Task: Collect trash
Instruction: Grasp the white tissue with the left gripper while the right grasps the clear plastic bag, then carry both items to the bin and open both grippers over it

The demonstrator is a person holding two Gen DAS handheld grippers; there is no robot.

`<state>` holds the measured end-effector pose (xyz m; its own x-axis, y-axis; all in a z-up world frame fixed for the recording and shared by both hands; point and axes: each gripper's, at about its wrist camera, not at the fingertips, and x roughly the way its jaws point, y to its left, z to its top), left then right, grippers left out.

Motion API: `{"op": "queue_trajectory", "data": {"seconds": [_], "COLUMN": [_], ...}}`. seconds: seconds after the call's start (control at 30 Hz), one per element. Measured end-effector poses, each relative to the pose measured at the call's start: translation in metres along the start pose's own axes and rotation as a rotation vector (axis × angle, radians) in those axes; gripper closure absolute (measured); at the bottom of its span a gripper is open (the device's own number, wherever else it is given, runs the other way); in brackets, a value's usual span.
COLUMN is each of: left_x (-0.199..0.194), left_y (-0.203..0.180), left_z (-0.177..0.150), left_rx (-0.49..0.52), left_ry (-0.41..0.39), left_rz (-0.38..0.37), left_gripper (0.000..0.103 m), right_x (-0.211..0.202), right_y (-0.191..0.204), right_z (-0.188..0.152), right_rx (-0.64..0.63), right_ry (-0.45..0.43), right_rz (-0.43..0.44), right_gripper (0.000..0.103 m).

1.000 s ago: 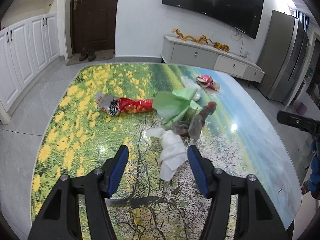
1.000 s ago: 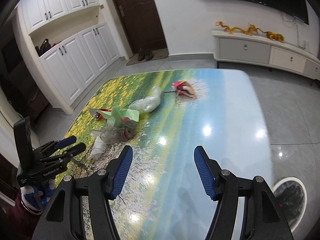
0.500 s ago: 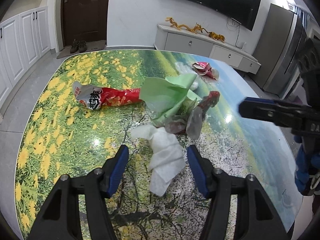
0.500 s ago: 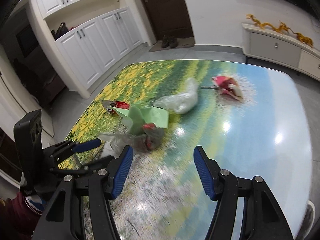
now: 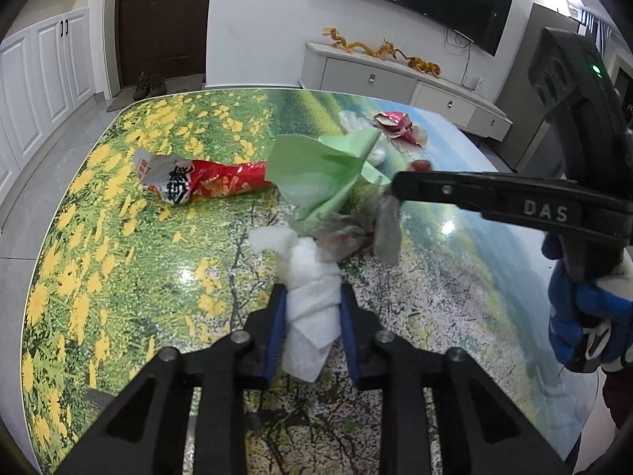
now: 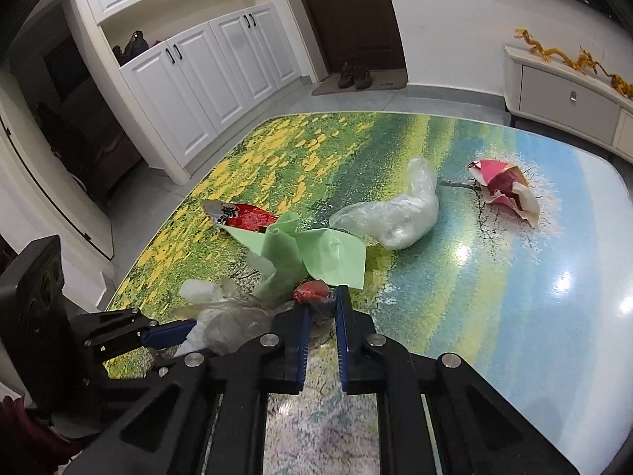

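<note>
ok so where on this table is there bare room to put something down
Free: the blue stretch of the table right of the clear plastic bag and below the pink wrapper; also the yellow-flower area below the red snack bag. Crowded: the middle, where green paper, white tissue and both tools meet.

table [image 5: 118, 237]: yellow-flower meadow print | tissue [image 5: 312, 301]: white | paper [image 5: 320, 170]: green | wrapper [image 5: 205, 184]: red, possibly silver-ended

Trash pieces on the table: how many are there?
6: white tissue between the left fingers, clear crumpled wrapper between the right fingers, green paper mid-table, red snack bag beside it, clear plastic bag behind, pink wrapper farthest. More may hide underneath the paper.
</note>
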<state>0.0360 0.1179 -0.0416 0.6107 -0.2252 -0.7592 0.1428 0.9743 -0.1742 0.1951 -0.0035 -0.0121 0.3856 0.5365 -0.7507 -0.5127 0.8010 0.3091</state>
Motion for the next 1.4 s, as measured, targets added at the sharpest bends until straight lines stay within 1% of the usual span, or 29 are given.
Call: {"op": "queue_trajectory", "data": {"seconds": [0.13,0.37,0.53,0.67,0.77,0.83,0.87,0.97,1.03,1.07,1.13,1.2,1.23,1.27,1.4], "left_x": [-0.012,-0.035,-0.049,-0.053,-0.049,-0.044,-0.042,-0.031,-0.023,-0.016,-0.005,0.009,0.014,0.025,0.056], "left_y": [0.000,-0.015,-0.051,-0.089,-0.124,-0.156,-0.167,-0.219,-0.245,-0.266,-0.294,-0.330,-0.342,-0.362,-0.414], "left_z": [-0.002,-0.001,0.000,0.004,0.008,0.012,0.014,0.021,0.023,0.026,0.028,0.030,0.030,0.031,0.033], "left_rx": [-0.004,0.013,0.075,0.128,0.172,0.223,0.241,0.328,0.364,0.391,0.431,0.477,0.490,0.509,0.545], "left_ry": [-0.021,-0.061,-0.082,-0.088,-0.071,-0.055,-0.051,-0.035,-0.019,-0.005,0.015,0.045,0.056,0.079,0.140], "left_rz": [0.015,0.001,-0.023,-0.065,-0.126,-0.170,-0.181,-0.227,-0.256,-0.275,-0.297,-0.321,-0.328,-0.346,-0.389], "left_gripper": [0.081,0.084,0.085,0.085,0.086,0.086,0.086,0.086,0.086,0.085,0.085,0.085,0.085,0.085,0.085], "right_x": [-0.021,-0.079,-0.131,-0.176,-0.212,-0.229,-0.239,-0.267,-0.281,-0.285,-0.295,-0.299,-0.300,-0.300,-0.295], "right_y": [-0.001,-0.016,-0.043,-0.072,-0.098,-0.115,-0.125,-0.158,-0.180,-0.188,-0.212,-0.228,-0.241,-0.248,-0.282], "right_z": [-0.010,-0.041,-0.072,-0.100,-0.127,-0.143,-0.152,-0.185,-0.206,-0.213,-0.235,-0.250,-0.261,-0.266,-0.290], "right_rx": [-0.003,0.043,0.115,0.183,0.250,0.296,0.322,0.410,0.472,0.492,0.563,0.607,0.643,0.660,0.743], "right_ry": [-0.022,-0.082,-0.147,-0.199,-0.240,-0.260,-0.269,-0.297,-0.306,-0.308,-0.310,-0.308,-0.304,-0.301,-0.272], "right_rz": [-0.008,-0.053,-0.110,-0.177,-0.241,-0.279,-0.305,-0.389,-0.436,-0.451,-0.495,-0.519,-0.532,-0.537,-0.552], "right_gripper": [0.092,0.092,0.092,0.092,0.092,0.092,0.092,0.092,0.092,0.092,0.091,0.090,0.090,0.090,0.090]}}
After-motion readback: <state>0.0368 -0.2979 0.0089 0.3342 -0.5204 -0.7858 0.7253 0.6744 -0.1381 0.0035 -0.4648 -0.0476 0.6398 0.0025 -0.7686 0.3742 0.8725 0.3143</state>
